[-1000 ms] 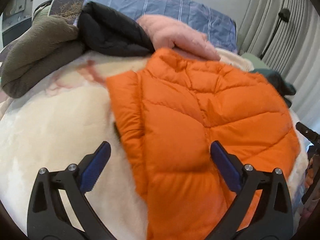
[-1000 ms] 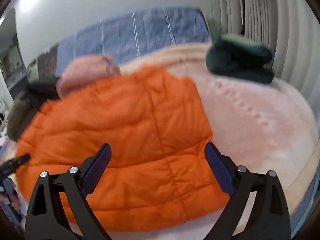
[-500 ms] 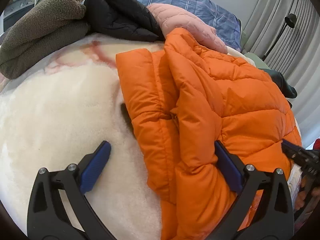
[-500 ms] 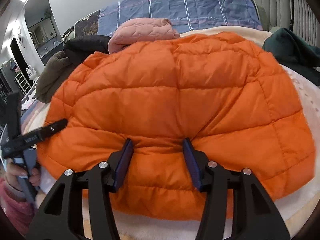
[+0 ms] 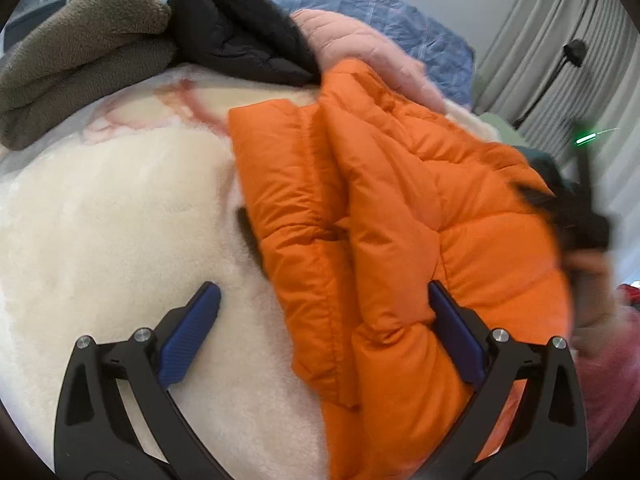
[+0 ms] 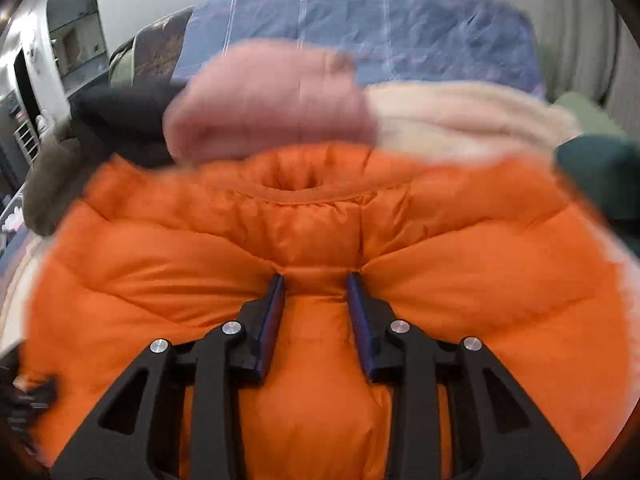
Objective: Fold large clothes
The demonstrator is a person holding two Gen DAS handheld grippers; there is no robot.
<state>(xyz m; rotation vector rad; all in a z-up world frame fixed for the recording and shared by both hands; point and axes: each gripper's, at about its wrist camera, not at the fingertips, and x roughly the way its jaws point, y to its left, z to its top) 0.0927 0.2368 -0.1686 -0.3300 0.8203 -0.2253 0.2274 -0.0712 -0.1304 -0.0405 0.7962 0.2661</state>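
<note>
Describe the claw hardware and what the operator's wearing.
Both the left claw and the right claw have matte black angular frames with triangular cutouts and silver round bolt heads. The fingers carry ribbed dark blue pads. No cables or markings visible. At the left view's right edge, a pinkish-red sleeve, blurred.

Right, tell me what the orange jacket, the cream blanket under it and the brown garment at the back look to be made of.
Orange jacket: likely thin nylon or polyester shell with puffy fill; slight sheen, stitched quilted channels, fine wrinkles.
Cream blanket: probably plush fleece; matte, fuzzy nap, faint pink pattern.
Brown garment: looks like sherpa or pile fleece; matte, nubbly surface. Fibre content cannot be told.
</note>
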